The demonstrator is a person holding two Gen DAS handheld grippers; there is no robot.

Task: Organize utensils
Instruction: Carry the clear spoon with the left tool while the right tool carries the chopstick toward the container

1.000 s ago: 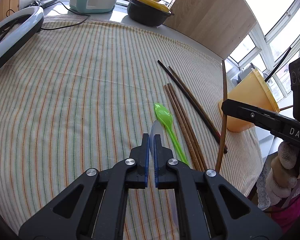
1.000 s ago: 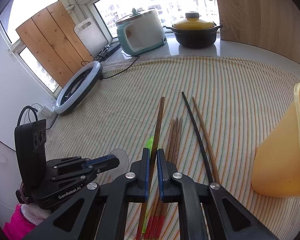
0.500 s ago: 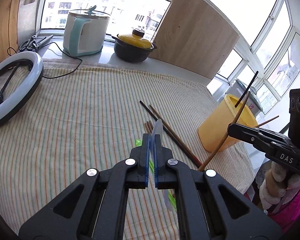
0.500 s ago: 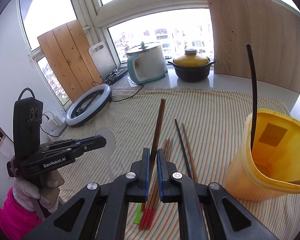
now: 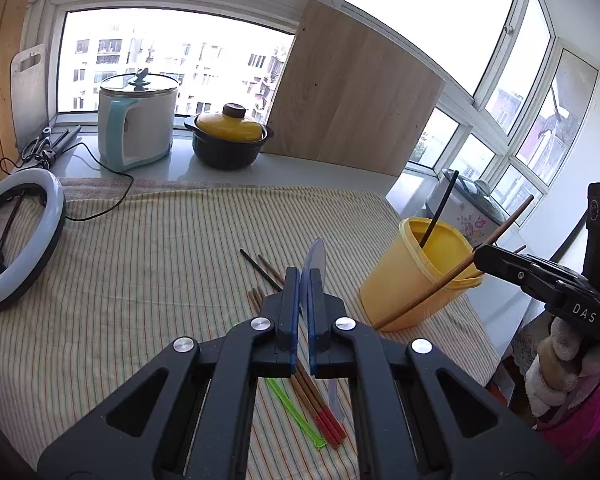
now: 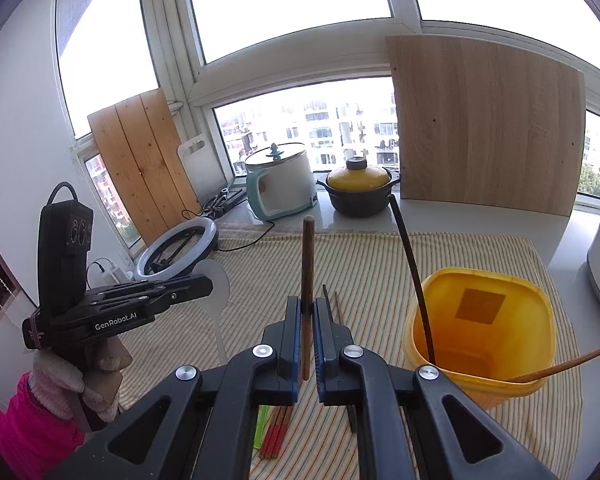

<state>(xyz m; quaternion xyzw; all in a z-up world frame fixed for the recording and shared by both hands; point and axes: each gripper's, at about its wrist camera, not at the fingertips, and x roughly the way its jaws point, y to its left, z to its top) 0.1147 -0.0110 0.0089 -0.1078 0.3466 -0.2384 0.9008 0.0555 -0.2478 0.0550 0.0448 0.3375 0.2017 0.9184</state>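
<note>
Utensils are split between the striped tablecloth (image 5: 148, 264) and the yellow container (image 5: 416, 280) at right of centre in the left wrist view. The left gripper (image 5: 305, 280), filling the lower middle of the frame, is clamped on a translucent plastic spoon (image 5: 317, 254), whose bowl stands up above the fingertips and whose handle hangs below them; it is held well clear of the cloth, probably so it can be carried over to the container. Under it lie a green plastic spoon (image 5: 296, 412), red-tipped chopsticks (image 5: 320, 408) and, further up, a dark and a brown chopstick (image 5: 260, 266). At the right edge the right gripper (image 5: 478, 254), gripped by a gloved hand (image 5: 560, 364), pinches a brown chopstick (image 5: 460, 268) that slants across the container's front. "DAS" reads on that gripper's body. A black chopstick (image 5: 440, 210) already leans inside the container.

In the right wrist view, the right gripper (image 6: 308, 308) at lower centre is closed on the same brown chopstick (image 6: 307, 264), which points upward in the frame, seemingly raised so its end can tip into the yellow container (image 6: 480, 312) at lower right. That container holds the black chopstick (image 6: 410, 268) and a wooden one (image 6: 560, 366) resting on its rim. At left, the left gripper (image 6: 208, 284) carries the translucent spoon (image 6: 216, 288); "GenRobot.AI" is printed on its side. Red-tipped chopsticks (image 6: 276, 436) remain on the cloth below.
</note>
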